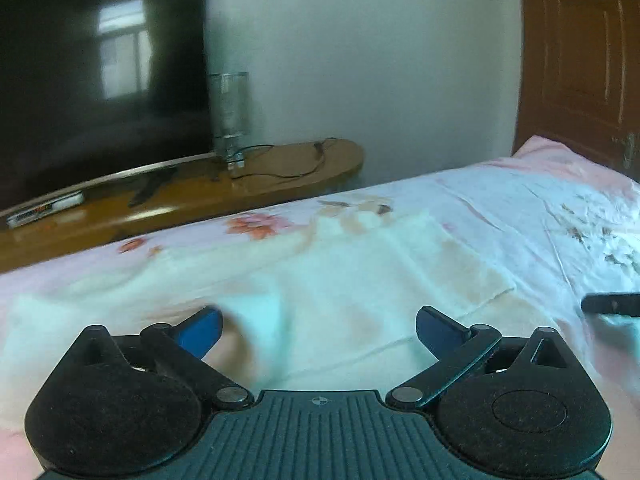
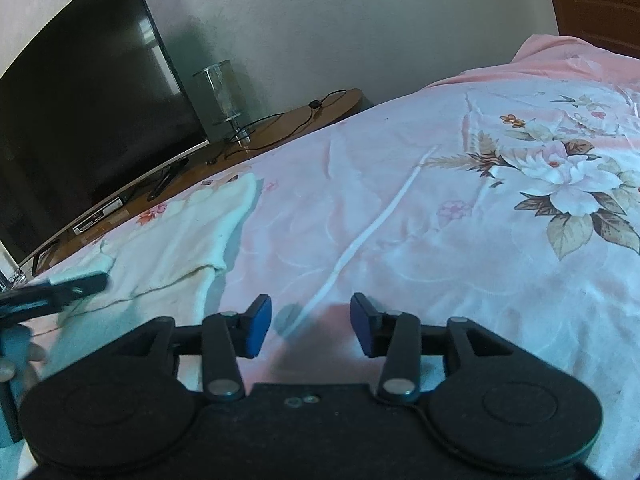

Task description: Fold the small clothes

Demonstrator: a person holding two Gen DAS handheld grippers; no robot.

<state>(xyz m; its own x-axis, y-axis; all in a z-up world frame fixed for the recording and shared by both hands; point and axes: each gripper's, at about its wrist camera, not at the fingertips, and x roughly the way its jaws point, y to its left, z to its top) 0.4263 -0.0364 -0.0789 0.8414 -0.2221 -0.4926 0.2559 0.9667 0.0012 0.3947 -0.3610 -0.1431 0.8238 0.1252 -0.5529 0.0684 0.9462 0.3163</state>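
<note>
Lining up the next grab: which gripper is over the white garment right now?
The left gripper, open above the white garment. The right gripper, also open, is over bare floral bedsheet, beside the garment.

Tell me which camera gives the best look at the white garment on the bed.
The left wrist view: the white garment fills the middle of the frame ahead of the open left gripper, though motion-blurred. The right wrist view shows only part of it at its left edge, sharper, with the open right gripper over bare bedsheet.
</note>
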